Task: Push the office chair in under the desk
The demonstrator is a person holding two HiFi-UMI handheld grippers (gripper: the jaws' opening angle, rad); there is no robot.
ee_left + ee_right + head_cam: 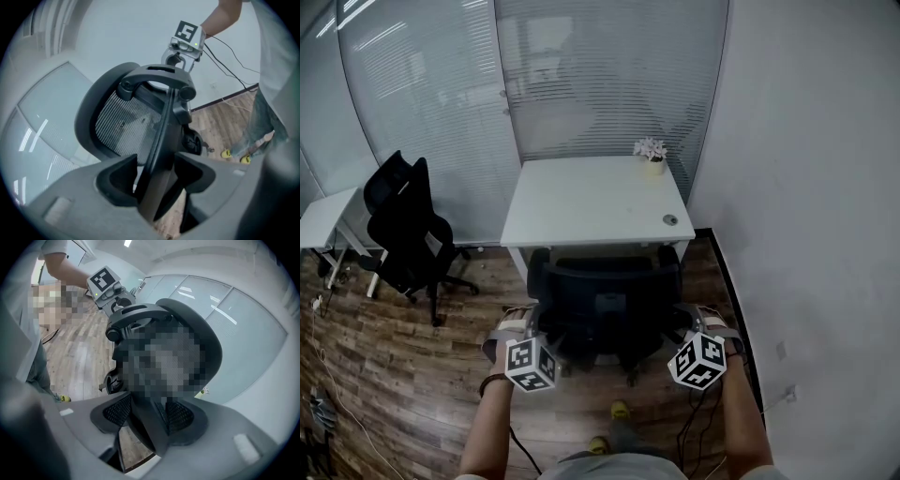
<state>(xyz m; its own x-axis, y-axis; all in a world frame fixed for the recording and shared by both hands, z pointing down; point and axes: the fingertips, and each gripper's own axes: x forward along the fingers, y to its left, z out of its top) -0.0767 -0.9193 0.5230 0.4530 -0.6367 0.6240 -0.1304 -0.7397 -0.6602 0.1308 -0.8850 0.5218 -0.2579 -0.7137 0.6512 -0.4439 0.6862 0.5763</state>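
Observation:
A black mesh-backed office chair (605,300) stands at the front edge of the white desk (581,202), its seat partly under the top. My left gripper (525,326) is at the left edge of the chair's backrest. In the left gripper view that edge (161,136) runs between the jaws with a gap beside it, so the left gripper (157,183) is open. My right gripper (694,326) is at the backrest's right edge. In the right gripper view its pads (180,416) lie against the frame, and the right gripper (147,420) is shut on it.
A small potted plant (652,155) and a round grommet (670,220) sit on the desk. A second black chair (408,225) stands left by another white desk (323,220). A white wall (806,187) lies close on the right, glass partitions behind. Cables (328,375) trail on the wood floor.

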